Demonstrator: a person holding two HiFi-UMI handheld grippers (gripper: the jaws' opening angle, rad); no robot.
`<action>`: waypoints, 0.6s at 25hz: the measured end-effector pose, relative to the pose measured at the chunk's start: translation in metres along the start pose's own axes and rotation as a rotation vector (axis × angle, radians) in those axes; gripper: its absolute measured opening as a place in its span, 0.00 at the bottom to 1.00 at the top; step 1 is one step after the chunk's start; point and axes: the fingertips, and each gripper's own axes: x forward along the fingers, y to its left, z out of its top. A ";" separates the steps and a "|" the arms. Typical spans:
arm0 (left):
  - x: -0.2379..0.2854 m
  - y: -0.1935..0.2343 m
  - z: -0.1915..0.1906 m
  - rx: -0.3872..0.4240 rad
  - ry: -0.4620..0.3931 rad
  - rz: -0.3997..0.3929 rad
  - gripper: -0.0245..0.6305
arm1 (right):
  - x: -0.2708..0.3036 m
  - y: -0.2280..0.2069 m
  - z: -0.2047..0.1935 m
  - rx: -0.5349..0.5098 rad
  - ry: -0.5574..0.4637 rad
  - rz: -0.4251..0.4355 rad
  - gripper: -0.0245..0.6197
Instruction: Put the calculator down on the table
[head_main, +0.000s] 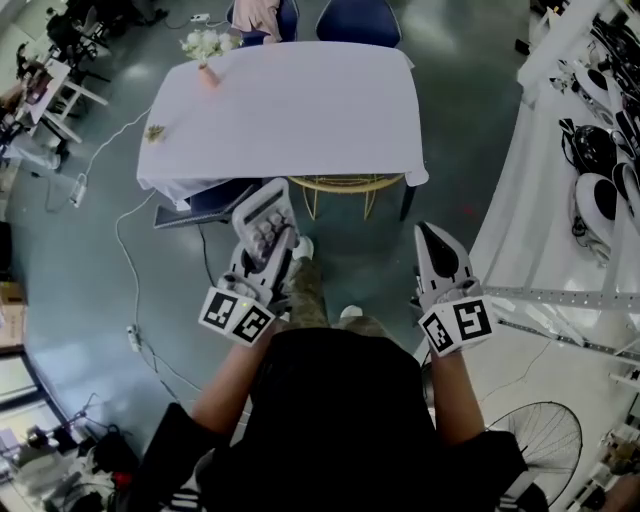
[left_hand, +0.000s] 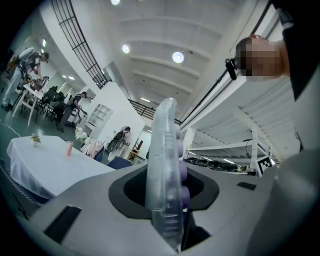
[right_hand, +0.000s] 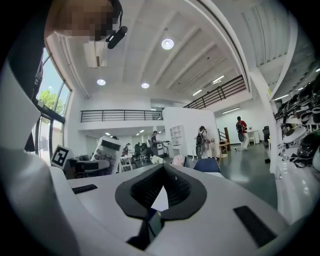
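Both bare forearms reach forward from black short sleeves, level and side by side. Each hand sits behind a white cube printed with black square markers.

The left tongs (head_main: 272, 252) point toward the near edge of the worktop (head_main: 300, 110), a rectangular table draped in a smooth white cloth that hangs in soft folds at its corners. These tongs are clamped on a slim, pale grey plastic calculator (head_main: 260, 212) with rows of rounded lilac keys. It is gripped at its near end and turned on edge between the pads, and its far end sticks out past the tips. In the left gripper view its casing looks glossy and slightly translucent, with the keys bulging to the right. The calculator hangs in the air over the glossy grey-green floor (head_main: 80, 280), just short of the worktop and not touching it.

The right tongs (head_main: 432, 240) are held well to the right of the left ones. They have a matte white shell with black pads, their tips meet, and nothing sits between them.

Near the far left corner of the worktop stands a small pink vase (head_main: 208, 75) holding white flowers (head_main: 203, 44). A small yellowish sprig (head_main: 155, 131) lies close to the left edge. A chair with a rounded golden wire frame (head_main: 345, 185) is tucked under the near side, and a blue upholstered chair (head_main: 358, 20) stands at the far side.
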 end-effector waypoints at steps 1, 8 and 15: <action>0.008 0.006 -0.002 -0.009 0.005 -0.009 0.23 | 0.009 -0.003 -0.001 0.010 0.001 -0.006 0.03; 0.078 0.075 -0.014 -0.096 0.056 -0.048 0.23 | 0.095 -0.019 0.001 -0.004 0.032 -0.028 0.03; 0.146 0.165 -0.029 -0.166 0.154 -0.042 0.23 | 0.206 -0.027 0.001 0.001 0.075 -0.017 0.03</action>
